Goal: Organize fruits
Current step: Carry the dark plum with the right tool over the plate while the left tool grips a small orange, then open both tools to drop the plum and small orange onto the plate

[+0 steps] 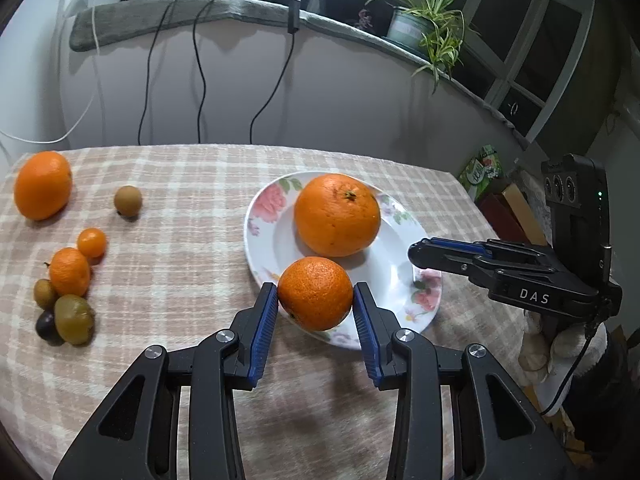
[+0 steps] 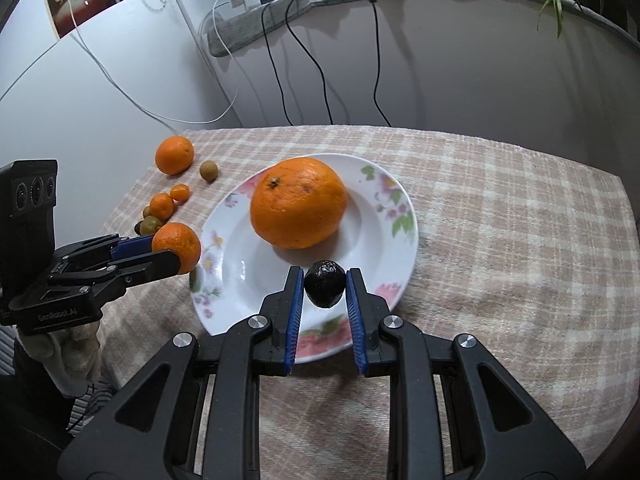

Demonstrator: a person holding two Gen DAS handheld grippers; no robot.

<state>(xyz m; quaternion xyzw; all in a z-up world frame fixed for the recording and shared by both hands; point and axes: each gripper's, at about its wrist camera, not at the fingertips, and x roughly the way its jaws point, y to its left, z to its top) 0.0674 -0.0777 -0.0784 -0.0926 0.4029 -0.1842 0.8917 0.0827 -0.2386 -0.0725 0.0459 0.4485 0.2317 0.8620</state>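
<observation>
Jaws grip a dark fruit (image 2: 324, 289), seen only by the right wrist.

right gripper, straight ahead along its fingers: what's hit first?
Likely the bare plate floor; the big orange sits further along. The right gripper holds a dark fruit. Depth is unclear.

Big orange (image 2: 298, 202) on floral plate (image 2: 394, 248); smaller fruits (image 1: 70, 280) lie apart.

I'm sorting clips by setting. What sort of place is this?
Probably a room in a home: a table under a checked cloth, a floral plate of fruit, and a potted plant on a window ledge.
</observation>
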